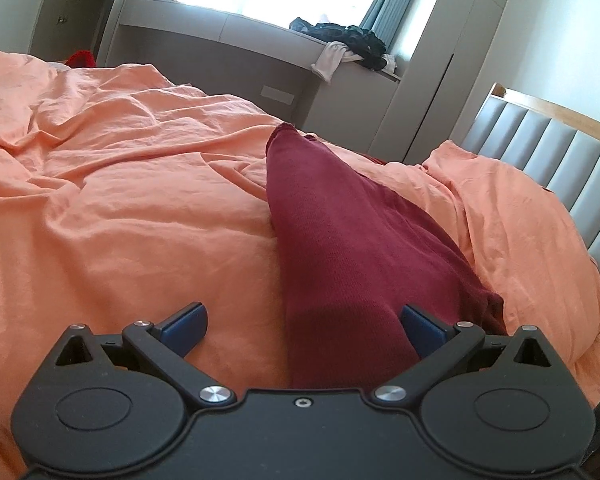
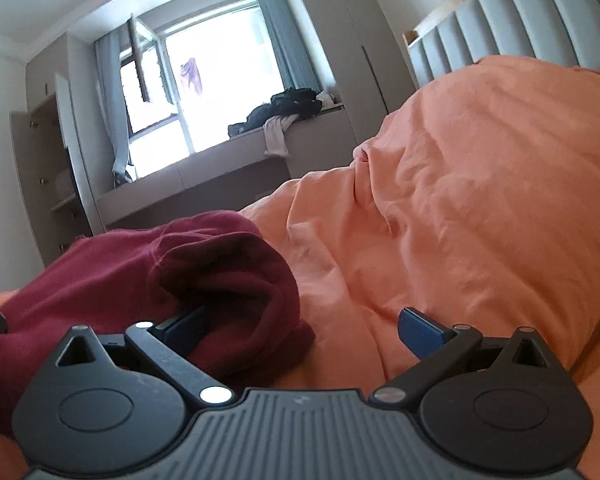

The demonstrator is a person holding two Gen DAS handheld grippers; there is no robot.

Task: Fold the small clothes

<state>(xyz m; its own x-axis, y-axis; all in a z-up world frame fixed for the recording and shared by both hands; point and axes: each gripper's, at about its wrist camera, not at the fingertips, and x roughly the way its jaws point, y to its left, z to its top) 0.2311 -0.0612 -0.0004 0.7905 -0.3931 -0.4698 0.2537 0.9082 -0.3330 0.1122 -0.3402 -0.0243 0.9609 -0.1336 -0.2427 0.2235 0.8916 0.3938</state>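
One dark red garment (image 1: 340,248) lies on a wrinkled orange bedcover (image 1: 120,184), its long axis running away from the left gripper (image 1: 304,330), whose fingers spread wide over its near end. Right gripper (image 2: 304,330) is wide open too; bunched cloth hides part of its left finger (image 2: 184,330).

Rumpled orange duvet (image 1: 120,184), grey padded headboard (image 1: 560,160), dark clothes pile (image 2: 288,110) (on window ledge), grey curtains (image 2: 292,36)
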